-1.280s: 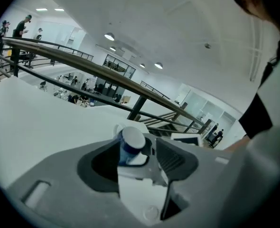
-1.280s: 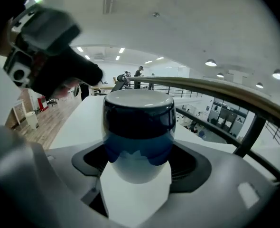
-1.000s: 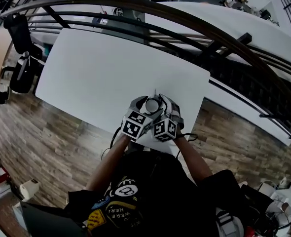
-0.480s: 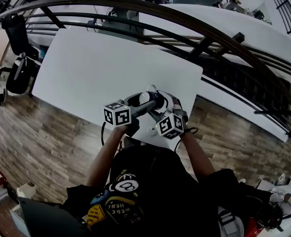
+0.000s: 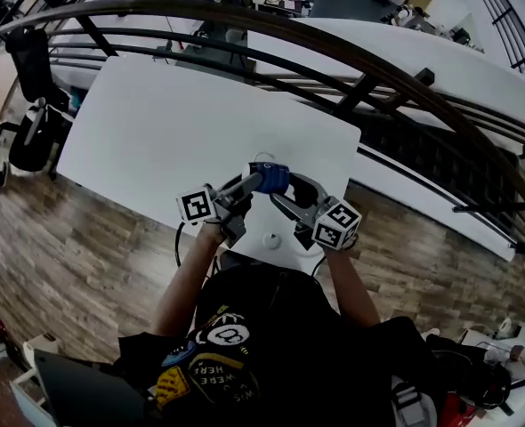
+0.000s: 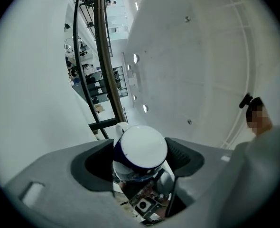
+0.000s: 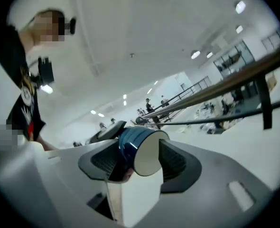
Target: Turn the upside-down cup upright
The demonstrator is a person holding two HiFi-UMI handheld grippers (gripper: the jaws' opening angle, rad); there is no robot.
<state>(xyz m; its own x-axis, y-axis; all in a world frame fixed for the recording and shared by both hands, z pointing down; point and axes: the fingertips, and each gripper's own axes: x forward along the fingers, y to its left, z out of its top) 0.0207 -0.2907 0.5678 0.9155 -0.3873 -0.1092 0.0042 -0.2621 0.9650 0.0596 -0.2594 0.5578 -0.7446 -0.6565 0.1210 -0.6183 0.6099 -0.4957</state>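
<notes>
The left tongs [image 6: 140, 158] are clamped on the cup [image 6: 144, 146]. In the left gripper view both dark pads [image 6: 183, 156] sit against its sides, and a round white end ringed in blue faces the camera. The right tongs [image 7: 140, 161] have the same cup [image 7: 147, 153] between their jaws, which are closing. In the right gripper view their pads [image 7: 175, 163] lie right against the glossy blue wall, and a white round end is turned toward that lens too. Which end is the mouth I cannot tell from either view.

Only the right gripper view shows a grey jaw of the other tongs behind the cup, and the person's [image 7: 23, 103] dark printed shirt at the left. Only the left gripper view shows some dark mechanism just under the cup — too cramped to make out — with the ceiling above.

The head view alone gives the place. The cup [image 5: 270, 176] lies roughly on its side, clear of the surface and held between the two tongs, which meet from left [image 5: 252, 183] and right [image 5: 282, 194]. It is over the white bench [image 5: 173, 123], near its near edge and toward the right near corner. Past the bench's far edge runs a dark curved railing [image 5: 334, 50], and a wooden floor [image 5: 84, 247] lies to the left.
</notes>
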